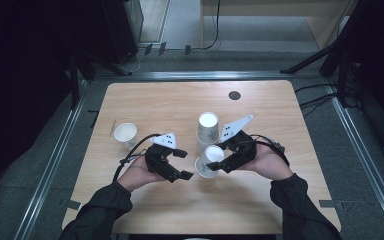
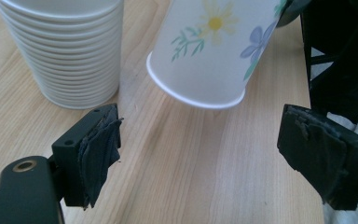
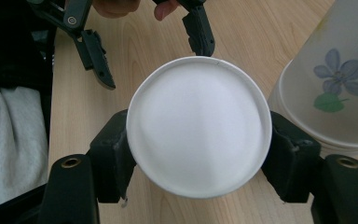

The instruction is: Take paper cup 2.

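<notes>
The right hand-held gripper (image 3: 198,182) gripped one paper cup (image 3: 198,125), tilted just beside the cup stack (image 1: 207,131). The left hand-held gripper (image 2: 205,158) stood open, empty, near it. Another cup (image 1: 125,134) stood left of the stack on the worktop (image 1: 180,105), apparently already placed; setting down remained.

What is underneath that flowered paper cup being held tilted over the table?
Under the tilted cup lies bare wooden table; its open rim hangs above the wood, touching nothing there. The right tool clamps its base. The cup's inside faces away, so whether it holds anything is hidden.
</notes>
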The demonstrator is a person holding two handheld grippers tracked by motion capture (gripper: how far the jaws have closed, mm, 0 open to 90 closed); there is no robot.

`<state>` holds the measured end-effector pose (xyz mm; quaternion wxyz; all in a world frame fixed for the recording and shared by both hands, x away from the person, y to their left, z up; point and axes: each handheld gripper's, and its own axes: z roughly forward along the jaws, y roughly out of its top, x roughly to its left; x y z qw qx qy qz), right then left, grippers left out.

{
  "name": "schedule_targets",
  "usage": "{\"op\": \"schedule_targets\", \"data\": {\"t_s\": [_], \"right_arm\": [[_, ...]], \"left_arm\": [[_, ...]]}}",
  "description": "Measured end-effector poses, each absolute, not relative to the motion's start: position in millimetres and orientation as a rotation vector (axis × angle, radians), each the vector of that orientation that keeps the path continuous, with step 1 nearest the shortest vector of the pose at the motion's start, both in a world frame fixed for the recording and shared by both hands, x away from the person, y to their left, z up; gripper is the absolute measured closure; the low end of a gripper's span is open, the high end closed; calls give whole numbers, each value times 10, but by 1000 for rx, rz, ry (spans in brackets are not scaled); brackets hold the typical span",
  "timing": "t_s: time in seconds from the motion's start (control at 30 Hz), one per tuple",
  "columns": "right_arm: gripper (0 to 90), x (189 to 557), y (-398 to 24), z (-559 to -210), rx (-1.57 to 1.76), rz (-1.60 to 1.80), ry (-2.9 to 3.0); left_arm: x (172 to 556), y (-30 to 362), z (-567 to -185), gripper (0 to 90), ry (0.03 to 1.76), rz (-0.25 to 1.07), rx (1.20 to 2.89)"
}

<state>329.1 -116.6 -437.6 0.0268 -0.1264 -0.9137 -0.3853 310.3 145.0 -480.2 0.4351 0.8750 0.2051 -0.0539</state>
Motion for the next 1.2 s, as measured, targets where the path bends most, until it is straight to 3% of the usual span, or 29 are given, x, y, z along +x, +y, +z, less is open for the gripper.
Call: {"op": "schedule_targets", "data": {"t_s": [0.37,0.83,1.2], "right_arm": [[338,3268,-1129,-4583,-432,-1205,-2753],[340,3270,-1069,-4568,-447,-1263,-2669],[343,3255,-1023,-4549,-438,-1291,-2630]], "left_arm": [[3124,1350,-4866,137,464,-171,2164],[3135,1266,-4933,142,424,-215,2150],[3092,1211,-4935,142,382,-156,2165]]}}
